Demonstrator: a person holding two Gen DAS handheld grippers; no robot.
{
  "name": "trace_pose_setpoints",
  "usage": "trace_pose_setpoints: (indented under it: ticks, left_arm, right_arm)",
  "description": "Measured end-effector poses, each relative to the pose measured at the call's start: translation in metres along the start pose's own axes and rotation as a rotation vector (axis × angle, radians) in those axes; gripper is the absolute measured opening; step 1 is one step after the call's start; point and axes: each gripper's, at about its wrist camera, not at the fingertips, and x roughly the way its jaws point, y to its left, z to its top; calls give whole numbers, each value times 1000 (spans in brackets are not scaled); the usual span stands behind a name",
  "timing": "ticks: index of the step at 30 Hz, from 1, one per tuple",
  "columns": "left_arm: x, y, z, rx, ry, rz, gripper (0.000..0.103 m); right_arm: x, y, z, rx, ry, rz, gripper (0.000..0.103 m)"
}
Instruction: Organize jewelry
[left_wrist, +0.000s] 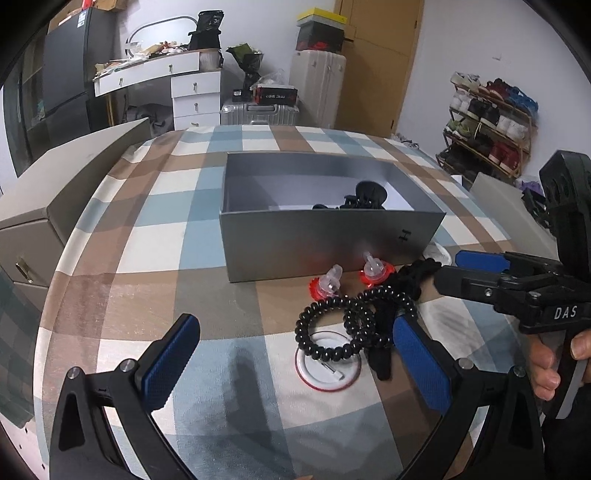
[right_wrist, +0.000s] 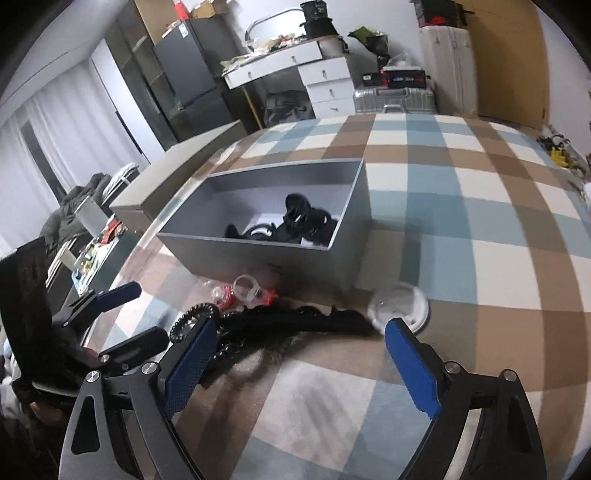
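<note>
Both wrist views close, angled down; share grey box (left_wrist: 332, 240).

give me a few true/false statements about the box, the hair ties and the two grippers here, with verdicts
1. The grey box stands open with dark items inside. True.
2. The black spiral hair ties lie inside the box. False: they lie on the checked tablecloth in front of it.
3. The left gripper is shut on a hair tie. False: its jaws stand wide apart, with nothing pressed between them.
4. Two red and clear plastic pieces sit close to the box's front wall. True.
5. The right gripper is open, with nothing gripped. True.
6. The white round lid rests on top of the box. False: it lies on the cloth beside it.
</note>
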Motion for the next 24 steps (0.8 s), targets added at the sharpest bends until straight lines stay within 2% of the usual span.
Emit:
trace_pose_setpoints:
  ticks: [4, 20, 22, 24]
  left_arm:
    - [1, 0, -2, -9, 10, -12, 102]
    - [6, 3, -2, -13, 24, -15, 102]
    - [6, 3, -2, -14, 23, -13, 102]
    - [6, 4, -2, -18, 21, -14, 102]
  right_arm:
    - [9, -3, 0, 31, 18, 14, 93]
    - [24, 16, -5, -61, 26, -83, 92]
    - [23, 19, -6, -85, 21, -72, 78]
    - [23, 20, -5, -80, 32, -26, 50]
